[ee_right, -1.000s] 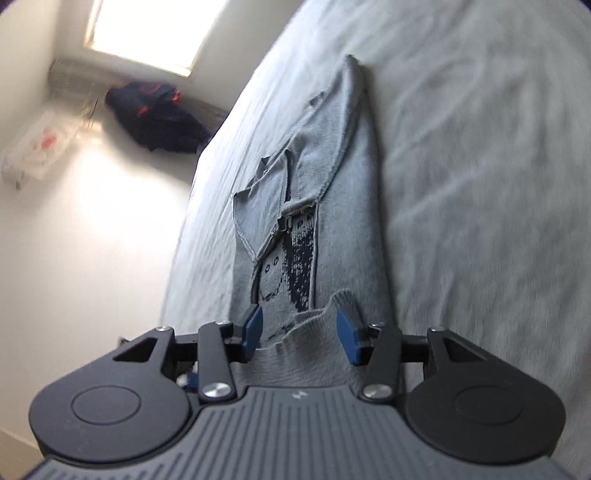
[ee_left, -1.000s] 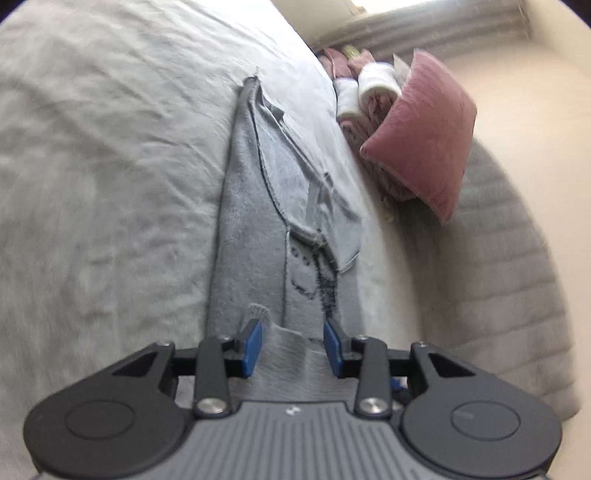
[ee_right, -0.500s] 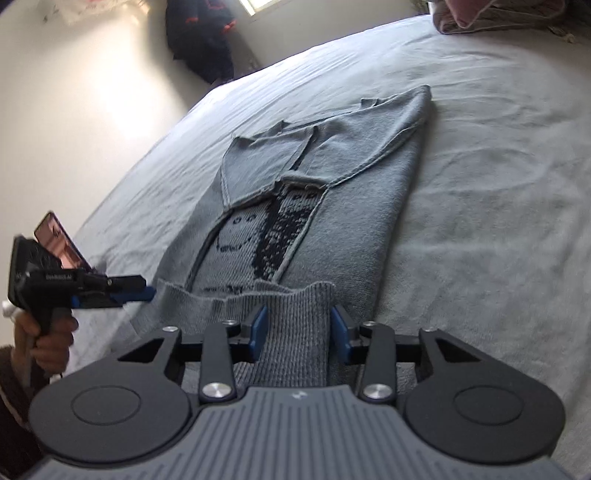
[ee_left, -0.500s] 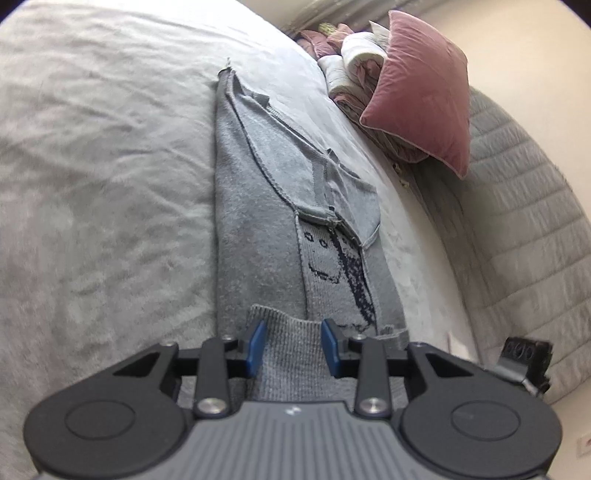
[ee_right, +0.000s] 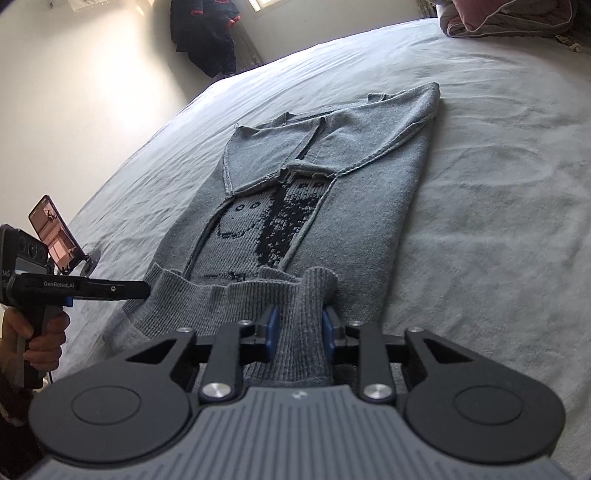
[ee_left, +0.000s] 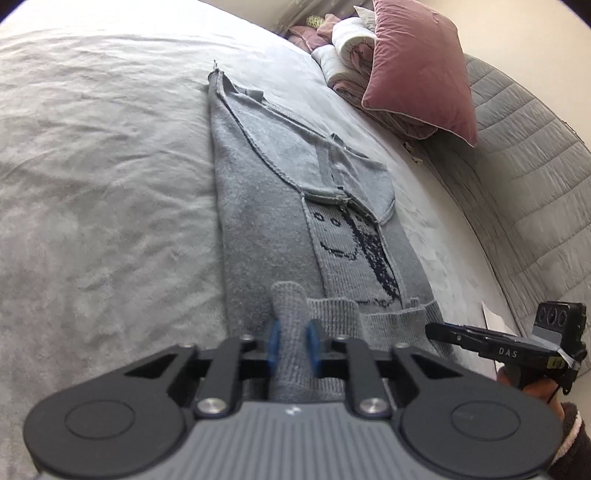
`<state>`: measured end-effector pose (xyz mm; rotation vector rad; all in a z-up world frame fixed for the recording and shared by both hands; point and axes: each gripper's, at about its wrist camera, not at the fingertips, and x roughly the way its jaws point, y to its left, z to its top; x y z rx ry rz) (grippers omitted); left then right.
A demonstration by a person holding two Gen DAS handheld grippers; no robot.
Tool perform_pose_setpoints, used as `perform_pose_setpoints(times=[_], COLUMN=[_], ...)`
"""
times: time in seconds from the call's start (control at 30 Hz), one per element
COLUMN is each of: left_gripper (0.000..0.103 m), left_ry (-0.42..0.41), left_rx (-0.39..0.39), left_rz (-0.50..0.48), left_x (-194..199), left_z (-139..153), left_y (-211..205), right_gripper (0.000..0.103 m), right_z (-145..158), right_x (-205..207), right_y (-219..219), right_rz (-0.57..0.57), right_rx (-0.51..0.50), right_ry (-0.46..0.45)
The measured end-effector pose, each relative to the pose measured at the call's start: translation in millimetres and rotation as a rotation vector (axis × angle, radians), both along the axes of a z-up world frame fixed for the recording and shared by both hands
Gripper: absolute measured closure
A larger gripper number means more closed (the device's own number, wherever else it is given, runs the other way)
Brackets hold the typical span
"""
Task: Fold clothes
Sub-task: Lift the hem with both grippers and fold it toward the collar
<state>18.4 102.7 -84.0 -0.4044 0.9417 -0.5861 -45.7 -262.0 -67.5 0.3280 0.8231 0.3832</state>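
Note:
A grey knitted sweater [ee_left: 266, 221] with a smiley face lies flat on the bed, its sleeves folded in over the front. Its ribbed hem [ee_left: 291, 306] is nearest to me. My left gripper [ee_left: 293, 343] is closing, and its blue pads pinch a raised fold of the hem at the sweater's left corner. In the right wrist view the same sweater [ee_right: 369, 206] runs away from me. My right gripper [ee_right: 300, 328] is closing too, its pads pressing a bunched fold of the hem [ee_right: 317, 291] at the right corner. Each gripper shows in the other's view, right gripper [ee_left: 430, 328] and left gripper [ee_right: 146, 290].
Wrinkled grey bedsheet [ee_left: 92, 184] spreads on both sides of the sweater. A pink pillow [ee_left: 417, 66] and a bundle of bedding [ee_left: 347, 40] lean on the padded grey headboard [ee_left: 524, 166]. A dark coat [ee_right: 207, 33] hangs by the window. A phone [ee_right: 55, 236] is mounted on the left gripper.
Both wrists have rolled towards level. Both pairs of jaws have narrowed onto the ribbed hem, which now stands bunched up between the pads.

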Motion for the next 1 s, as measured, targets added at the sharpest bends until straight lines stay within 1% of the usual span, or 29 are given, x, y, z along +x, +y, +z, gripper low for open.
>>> perform_pose_setpoints(times=[0.03,0.1,0.27,0.33,0.43,0.57,0.63,0.7,0.83,0.93,1.0], left_gripper=[0.095,0.096,0.096,0.096,0.096,0.096,0.096,0.096,0.096,0.096,0.096], left_ry=[-0.006,-0.013,-0.036,-0.041,-0.027,0.002,0.003,0.01,0.035,0.026,0.006], left_rx=[-0.002,-0.031,-0.135,-0.169,-0.22,-0.28,-0.29,-0.281,-0.263,-0.262,-0.241], left_rz=[0.006,0.031,0.084,0.098,0.131,0.185,0.198,0.199,0.22,0.25,0.261], left_x=[-1.0,-3.9,-9.7,-7.6,1.6,21.1,31.5,42.9,61.2,70.9,74.6], left_z=[0.3,2.7,14.7,19.3,22.9,27.5,29.1,26.0,6.2,-4.3,-5.6], left_y=[-0.8,0.8,9.3,10.3,13.6,20.5,21.0,17.8,8.7,5.6,4.6], right_gripper=[0.089,0.092,0.093,0.093,0.093,0.093,0.093,0.093,0.093,0.093,0.093], right_z=[0.0,1.0,8.4,12.7,18.2,31.8,36.5,36.8,21.6,9.6,8.4], right_x=[-0.2,-1.5,-5.8,-4.5,3.4,20.0,29.7,40.7,58.2,66.5,73.0], right_y=[-0.1,-1.1,-3.5,-7.8,-16.7,-22.4,-25.6,-29.0,-34.3,-36.1,-34.0], right_rz=[-0.007,-0.025,-0.045,-0.061,-0.098,-0.12,-0.131,-0.148,-0.183,-0.203,-0.199], right_rx=[0.001,0.004,0.035,0.072,0.147,0.162,0.174,0.185,0.193,0.196,0.179], right_ry=[-0.004,-0.016,-0.061,-0.076,-0.074,-0.087,-0.098,-0.102,-0.084,-0.082,-0.095])
